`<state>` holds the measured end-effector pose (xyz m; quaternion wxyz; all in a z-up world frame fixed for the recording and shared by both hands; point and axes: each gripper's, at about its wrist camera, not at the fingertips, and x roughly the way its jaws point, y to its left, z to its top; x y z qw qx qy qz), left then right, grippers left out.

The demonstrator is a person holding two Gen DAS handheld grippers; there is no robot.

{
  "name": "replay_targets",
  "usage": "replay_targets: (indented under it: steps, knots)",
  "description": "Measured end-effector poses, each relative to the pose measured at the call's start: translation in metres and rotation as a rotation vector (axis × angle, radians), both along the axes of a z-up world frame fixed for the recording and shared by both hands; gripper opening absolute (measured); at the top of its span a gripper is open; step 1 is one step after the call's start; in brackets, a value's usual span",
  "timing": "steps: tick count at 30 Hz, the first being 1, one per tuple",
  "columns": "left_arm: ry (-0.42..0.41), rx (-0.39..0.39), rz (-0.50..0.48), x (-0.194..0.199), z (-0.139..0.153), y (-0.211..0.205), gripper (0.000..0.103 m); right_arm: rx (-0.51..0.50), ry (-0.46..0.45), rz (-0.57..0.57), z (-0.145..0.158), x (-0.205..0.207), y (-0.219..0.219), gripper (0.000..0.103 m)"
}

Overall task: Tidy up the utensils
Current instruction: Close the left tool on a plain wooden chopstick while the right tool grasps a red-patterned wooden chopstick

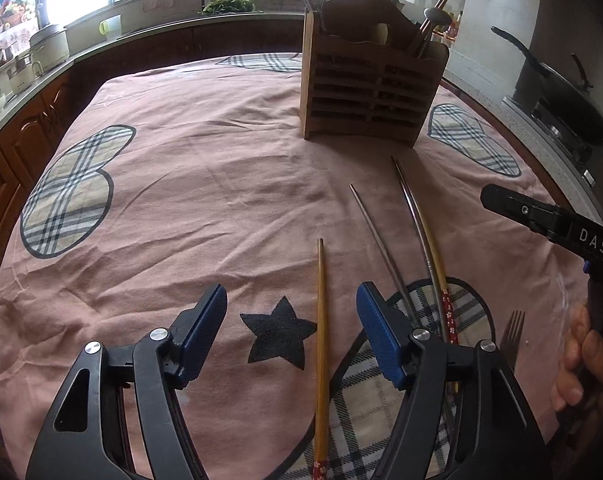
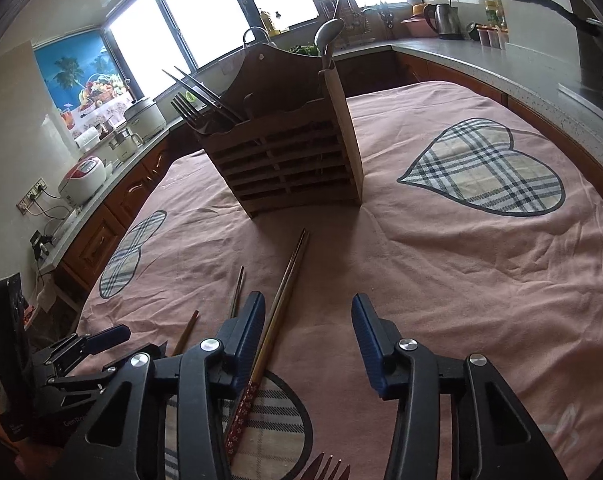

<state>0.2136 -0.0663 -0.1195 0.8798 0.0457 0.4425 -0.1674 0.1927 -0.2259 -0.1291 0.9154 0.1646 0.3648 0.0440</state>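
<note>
On the pink tablecloth point(image 1: 181, 184), near edge: loose utensils lie in front of a wooden utensil holder point(image 1: 371, 92).
Bamboo chopstick, single point(image 1: 321, 320): flat on the cloth, pointing toward the holder, its floral-wrapped end nearest the camera; it lies between the left gripper's two blue pads without touching either.
Metal chopstick, single point(image 1: 375, 236): thin and grey, just right of the bamboo one, its near end hidden behind the left gripper's right finger.
Chopstick pair point(image 2: 279, 308): one metal and one bamboo with a red floral end, lying together; in the right wrist view they sit just inside the right gripper's left pad.
Fork point(image 1: 511, 336): on the cloth at the near right, tines toward the holder; its handle is hidden.
Utensil holder: upright, slatted front, well apart from the loose pieces; it holds forks and dark chopsticks point(image 2: 199, 104) on one side and a metal spoon point(image 2: 327, 38) on the other.
Left gripper point(image 1: 291, 326): jaws apart, nothing clamped.
Right gripper point(image 2: 307, 340): jaws apart, nothing clamped; contact between its left pad and the pair cannot be told.
Hand point(image 1: 577, 364): fingers wrapped around the right gripper's handle, seen at the left wrist view's right edge.
Surroundings: kitchen counter point(image 2: 481, 54) and bright windows point(image 2: 205, 12) behind the table.
</note>
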Motion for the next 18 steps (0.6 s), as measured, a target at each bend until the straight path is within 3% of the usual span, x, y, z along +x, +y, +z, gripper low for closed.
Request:
replay_targets:
  steps: [5, 18]
  knots:
    - [0.047, 0.011, -0.020, 0.012, -0.012, -0.006, 0.044, 0.007, 0.046, 0.016, -0.008, 0.035, 0.005, 0.029]
    - [0.070, 0.022, -0.064, 0.024, -0.020, -0.009, 0.042, -0.057, 0.174, 0.060, -0.033, 0.100, 0.021, 0.008]
